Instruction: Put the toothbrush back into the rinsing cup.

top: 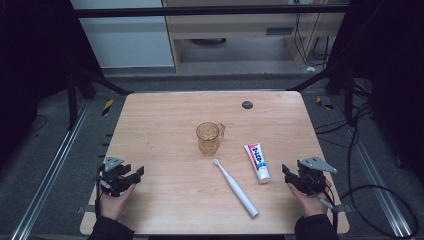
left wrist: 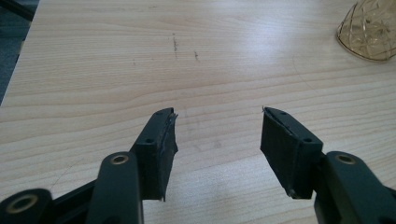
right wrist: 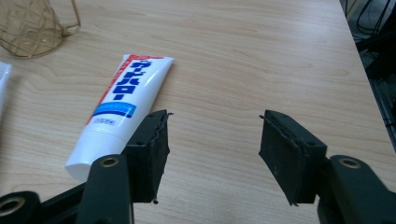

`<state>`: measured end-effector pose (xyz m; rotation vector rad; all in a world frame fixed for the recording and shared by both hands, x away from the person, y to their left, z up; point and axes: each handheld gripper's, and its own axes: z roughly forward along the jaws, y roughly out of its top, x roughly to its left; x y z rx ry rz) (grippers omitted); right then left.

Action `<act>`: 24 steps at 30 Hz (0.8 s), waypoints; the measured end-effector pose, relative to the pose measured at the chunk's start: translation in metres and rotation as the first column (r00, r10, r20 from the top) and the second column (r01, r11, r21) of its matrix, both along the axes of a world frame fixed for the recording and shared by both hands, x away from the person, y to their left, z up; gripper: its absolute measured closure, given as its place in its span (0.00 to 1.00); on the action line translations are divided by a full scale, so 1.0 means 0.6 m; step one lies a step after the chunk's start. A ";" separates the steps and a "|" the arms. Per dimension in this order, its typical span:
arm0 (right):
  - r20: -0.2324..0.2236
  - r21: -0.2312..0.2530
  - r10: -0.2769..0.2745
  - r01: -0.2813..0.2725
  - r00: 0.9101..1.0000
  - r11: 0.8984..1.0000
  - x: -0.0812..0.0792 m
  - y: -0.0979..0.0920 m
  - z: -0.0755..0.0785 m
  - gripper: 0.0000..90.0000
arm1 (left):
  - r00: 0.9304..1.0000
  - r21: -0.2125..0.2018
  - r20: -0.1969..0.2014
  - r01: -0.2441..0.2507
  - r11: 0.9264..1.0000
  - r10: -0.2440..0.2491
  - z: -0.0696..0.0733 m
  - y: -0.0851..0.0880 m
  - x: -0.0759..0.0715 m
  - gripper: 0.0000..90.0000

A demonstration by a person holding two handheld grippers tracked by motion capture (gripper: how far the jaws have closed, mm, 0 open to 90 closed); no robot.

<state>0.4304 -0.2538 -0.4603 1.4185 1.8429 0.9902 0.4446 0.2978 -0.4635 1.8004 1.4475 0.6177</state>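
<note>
Wooden surface [top: 165, 125] carries an amber glass mug [top: 209, 138] upright at centre; a white electric toothbrush [top: 236, 188] lies at its 5 o'clock, and a toothpaste tube [top: 257, 162] lies at the mug's 4 o'clock, just beside the brush. Left gripper [top: 131, 177] sits at 8 o'clock, right gripper [top: 288, 176] at 4 o'clock near the tube. Both sets of fingers stand wide apart over bare wood, holding nothing.

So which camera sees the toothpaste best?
The right gripper view: the toothpaste tube lies close, its blue lettering clear, though one jaw covers part of it. The high view shows the whole tube, small. The left gripper view looks at bare table.
</note>
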 end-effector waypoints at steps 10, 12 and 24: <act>-0.001 0.015 0.064 -0.064 0.998 0.998 -0.008 0.024 0.013 0.48 | 0.999 0.026 -0.004 0.041 0.999 -0.041 0.002 -0.014 -0.005 0.57; -0.002 0.024 0.072 -0.072 0.997 0.997 -0.011 0.029 0.017 0.48 | 0.999 0.032 -0.003 0.044 0.999 -0.043 0.002 -0.015 -0.006 0.58; 0.003 0.033 0.117 -0.117 0.993 0.993 -0.017 0.055 0.039 0.48 | 0.999 0.036 -0.013 0.048 0.998 -0.048 -0.002 -0.018 -0.004 0.55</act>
